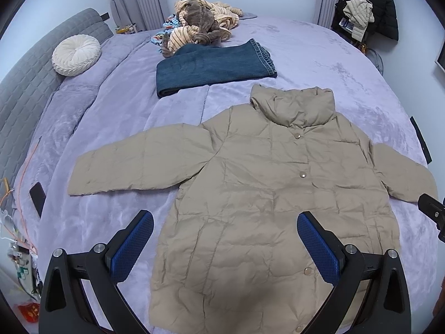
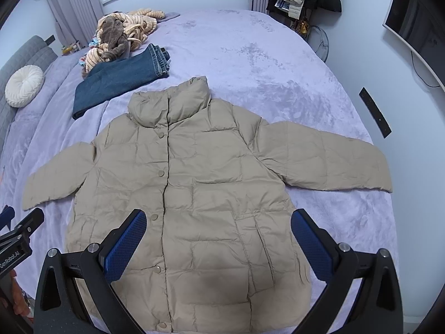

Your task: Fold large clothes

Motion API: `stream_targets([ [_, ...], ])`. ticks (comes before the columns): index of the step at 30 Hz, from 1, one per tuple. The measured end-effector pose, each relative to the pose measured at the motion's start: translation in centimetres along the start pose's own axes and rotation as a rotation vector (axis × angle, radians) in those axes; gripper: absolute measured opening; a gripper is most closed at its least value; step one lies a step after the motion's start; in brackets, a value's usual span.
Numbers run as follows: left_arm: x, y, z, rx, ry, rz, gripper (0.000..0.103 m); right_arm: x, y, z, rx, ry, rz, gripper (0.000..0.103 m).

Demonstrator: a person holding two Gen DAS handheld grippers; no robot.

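A beige puffer jacket [image 1: 267, 194] [image 2: 189, 200] lies flat, buttoned and sleeves spread, on a lavender bed [image 1: 319, 55] [image 2: 250, 55]. Above its hem, the left gripper [image 1: 225, 222] and right gripper [image 2: 218, 220] hover, jaws wide apart, holding nothing. Folded jeans [image 1: 214, 66] [image 2: 119, 80] rest beyond the collar.

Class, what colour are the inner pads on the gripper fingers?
Blue, with a fine dotted texture, on black fingers; the pads show best in the right wrist view.

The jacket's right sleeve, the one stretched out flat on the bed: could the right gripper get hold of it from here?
Probably yes. The sleeve lies flat and uncovered on the bed, and the right gripper hangs open above the jacket with nothing between them.
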State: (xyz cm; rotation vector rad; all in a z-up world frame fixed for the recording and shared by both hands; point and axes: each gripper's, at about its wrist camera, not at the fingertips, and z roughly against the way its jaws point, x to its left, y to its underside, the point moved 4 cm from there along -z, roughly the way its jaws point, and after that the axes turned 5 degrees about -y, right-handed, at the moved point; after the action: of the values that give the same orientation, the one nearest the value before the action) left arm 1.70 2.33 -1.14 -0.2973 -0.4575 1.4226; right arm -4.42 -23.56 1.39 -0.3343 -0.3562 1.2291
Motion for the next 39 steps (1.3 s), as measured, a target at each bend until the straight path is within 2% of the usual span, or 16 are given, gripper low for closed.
stream_targets([
  [39,0.47,0.07,0.27,-0.003,-0.011,0.009,0.103,0.62,0.0,0.51,-0.01,0.001,0.006,0.103],
])
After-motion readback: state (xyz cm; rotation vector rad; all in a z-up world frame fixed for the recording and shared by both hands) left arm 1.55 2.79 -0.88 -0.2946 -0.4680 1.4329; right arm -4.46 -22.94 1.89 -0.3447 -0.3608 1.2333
